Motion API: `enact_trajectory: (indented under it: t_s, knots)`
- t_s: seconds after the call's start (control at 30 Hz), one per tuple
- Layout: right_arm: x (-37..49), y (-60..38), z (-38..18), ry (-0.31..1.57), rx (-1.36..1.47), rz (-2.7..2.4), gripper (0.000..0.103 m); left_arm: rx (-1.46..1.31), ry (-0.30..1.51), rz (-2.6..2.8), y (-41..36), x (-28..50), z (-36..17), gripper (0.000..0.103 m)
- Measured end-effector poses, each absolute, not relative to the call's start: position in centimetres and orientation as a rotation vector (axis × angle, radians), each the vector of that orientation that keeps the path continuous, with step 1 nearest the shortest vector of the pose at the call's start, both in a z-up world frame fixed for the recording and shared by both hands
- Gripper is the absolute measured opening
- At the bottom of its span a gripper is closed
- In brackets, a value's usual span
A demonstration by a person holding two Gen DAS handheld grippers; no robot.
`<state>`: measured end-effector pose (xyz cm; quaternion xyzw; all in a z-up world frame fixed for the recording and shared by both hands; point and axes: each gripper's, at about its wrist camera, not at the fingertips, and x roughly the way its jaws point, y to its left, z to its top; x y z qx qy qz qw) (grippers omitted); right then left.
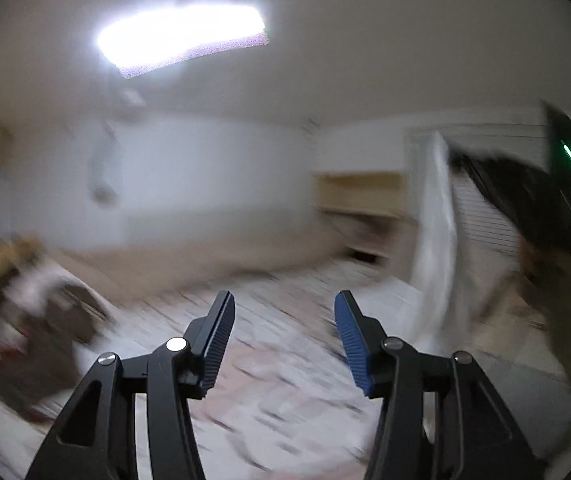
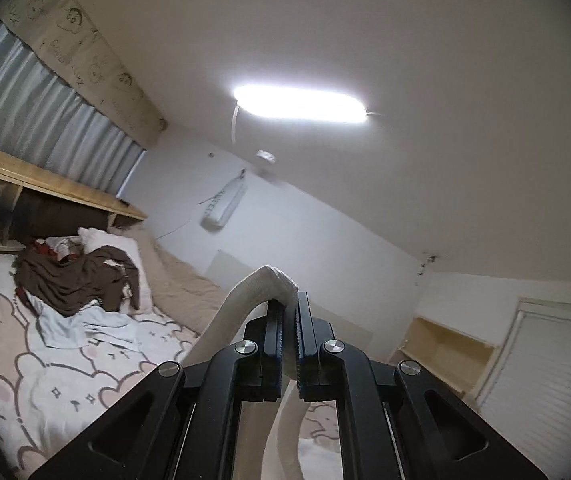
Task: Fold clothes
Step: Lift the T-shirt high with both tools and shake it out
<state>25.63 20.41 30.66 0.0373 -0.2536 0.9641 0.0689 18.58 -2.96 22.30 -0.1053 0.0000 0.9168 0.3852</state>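
Brown and pale clothes lie in a heap [image 2: 81, 280] at the left, at the head of the bed [image 2: 45, 380], just below a wooden shelf [image 2: 53, 184] under grey curtains. From the heap rightward the bear-print cover is bare as far as the grippers, and beyond its far edge a beige blanket [image 2: 181, 276] runs along the wall. The left gripper [image 1: 283, 320] stands released, its jaws parted over the cover with nothing between them; its view is blurred. Right of it a white garment [image 1: 437, 240] hangs in a long strip. The right gripper [image 2: 290, 322] is clenched on that garment's top edge, the cloth drooping to both sides. A louvred door [image 2: 545, 364] closes the right.
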Motion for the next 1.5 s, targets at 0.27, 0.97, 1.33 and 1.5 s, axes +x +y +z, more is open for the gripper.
enact_trajectory:
  t_s: [0.27, 0.97, 1.33, 1.5]
  knots:
    - [27.4, 23.5, 29.4, -0.745, 0.009, 2.859, 0.006, -0.646, -0.412, 1.761, 3.6, 18.3, 12.2, 0.068]
    - [26.0, 23.3, 26.9, -0.717, -0.051, 2.929, 0.005, -0.847, -0.451, 1.769, 5.7, 15.6, 11.9, 0.01]
    - [25.5, 24.5, 31.9, -0.733, 0.051, 2.841, 0.006, -0.182, -0.203, 2.467, -2.5, 16.5, 33.6, 0.009]
    - [26.9, 23.7, 35.1, -0.749, 0.142, 2.839, 0.006, 0.087, -0.118, 2.615, -3.7, 21.3, 39.5, 0.009]
